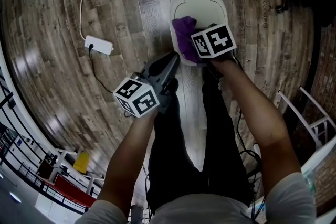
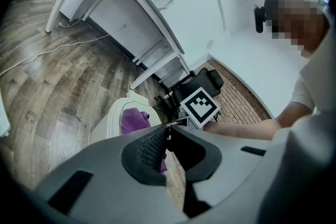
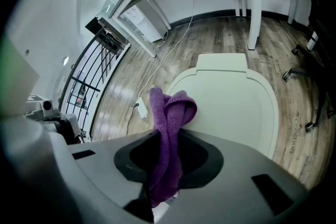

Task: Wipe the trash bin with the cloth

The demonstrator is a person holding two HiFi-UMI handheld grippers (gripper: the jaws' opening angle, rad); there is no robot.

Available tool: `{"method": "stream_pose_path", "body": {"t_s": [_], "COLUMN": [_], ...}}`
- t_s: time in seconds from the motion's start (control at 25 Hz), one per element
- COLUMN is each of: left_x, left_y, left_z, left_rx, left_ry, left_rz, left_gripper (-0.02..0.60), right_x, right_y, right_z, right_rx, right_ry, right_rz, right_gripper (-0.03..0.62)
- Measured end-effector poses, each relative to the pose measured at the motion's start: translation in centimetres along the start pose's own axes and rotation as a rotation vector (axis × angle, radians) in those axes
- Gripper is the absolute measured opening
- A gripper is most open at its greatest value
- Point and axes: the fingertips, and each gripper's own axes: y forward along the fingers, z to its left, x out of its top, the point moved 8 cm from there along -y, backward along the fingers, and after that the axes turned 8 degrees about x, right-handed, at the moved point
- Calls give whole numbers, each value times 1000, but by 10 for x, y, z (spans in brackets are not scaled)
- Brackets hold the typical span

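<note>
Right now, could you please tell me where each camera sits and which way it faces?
Left gripper view: on left claw, shut, facing bin; right forearm shows.
Right gripper view: on right claw, gripping cloth, facing bin; only the claw shows.
Head view: on head, steeply down at bin; arms, legs, both claws show.
All share bin, cloth.

1. Honestly nothing readable here; no words, brands or numbers come out in any of the views.
2. Lower left of the head view, the marker cube [image 1: 137, 97] only has black-and-white square patterns; no letters, no digits.
3. Same deal with the other marker cube [image 1: 212, 41] at upper middle of the head view; it turns up again mid-frame in the left gripper view [image 2: 200, 105], still just squares.
4. Upper left of the right gripper view, the white cabinet [image 3: 137, 18] has a pale sheet with some marks on its side; way too small and blurry to read.
</note>
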Motion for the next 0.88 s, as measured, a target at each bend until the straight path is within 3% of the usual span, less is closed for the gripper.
{"method": "stream_pose_path", "body": {"t_s": [0.6, 0.88], "left_x": [-18, -27], "left_y": [30, 40], "left_z": [-48, -61], "left_rx": [-23, -11], "left_ry": [57, 71], "left_rz": [40, 30], "left_gripper": [21, 21], "right_x": [-35, -43], "right_y": [-51, -70], "right_z": [-62, -87], "right_rx": [-80, -130], "right_ry": [59, 27], "right_rz": [-45, -45], "right_gripper": [82, 81]}}
